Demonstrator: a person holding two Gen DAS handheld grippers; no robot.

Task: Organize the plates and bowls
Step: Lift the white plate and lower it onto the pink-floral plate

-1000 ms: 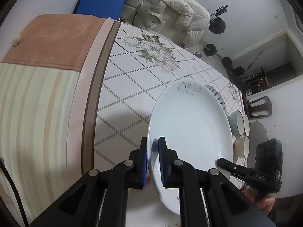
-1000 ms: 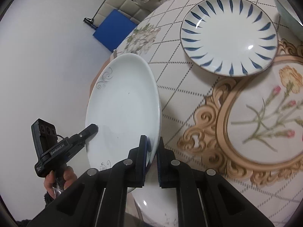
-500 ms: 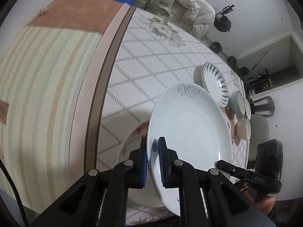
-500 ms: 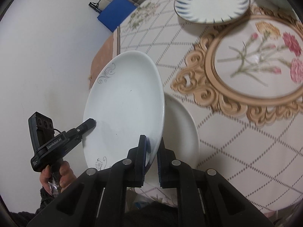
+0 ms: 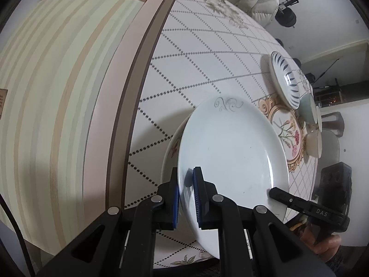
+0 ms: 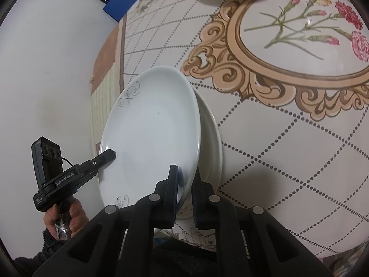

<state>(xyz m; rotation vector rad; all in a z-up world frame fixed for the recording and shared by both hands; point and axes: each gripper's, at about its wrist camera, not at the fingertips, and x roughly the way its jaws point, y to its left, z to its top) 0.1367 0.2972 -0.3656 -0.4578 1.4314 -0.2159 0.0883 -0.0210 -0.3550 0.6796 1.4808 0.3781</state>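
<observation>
Your left hand-held gripper [image 5: 186, 197] is clamped on the near rim of the round white ceramic plate with a grey scroll motif [image 5: 233, 161], blue pads pressing either face. Your right hand-held gripper [image 6: 185, 192] pinches the opposite edge of that same plate [image 6: 152, 140], so you carry it between both tools, tilted and raised above the worktop [image 5: 203, 53].

Directly beneath and partly hidden by it lies a second cream plate with a small floral print [image 5: 171, 147], which rests on the worktop near its front edge; the right wrist view shows its rim [image 6: 214, 143] just behind the held plate. Whether the two plates touch cannot be told.

Farther along the patterned tablecloth sits a white plate with dark blue radial strokes [image 5: 284, 78], and past it a couple of pale bowls [image 5: 311, 110] stand together. Your hand [image 6: 66, 219] grips the handle of the left tool in the right wrist view.
</observation>
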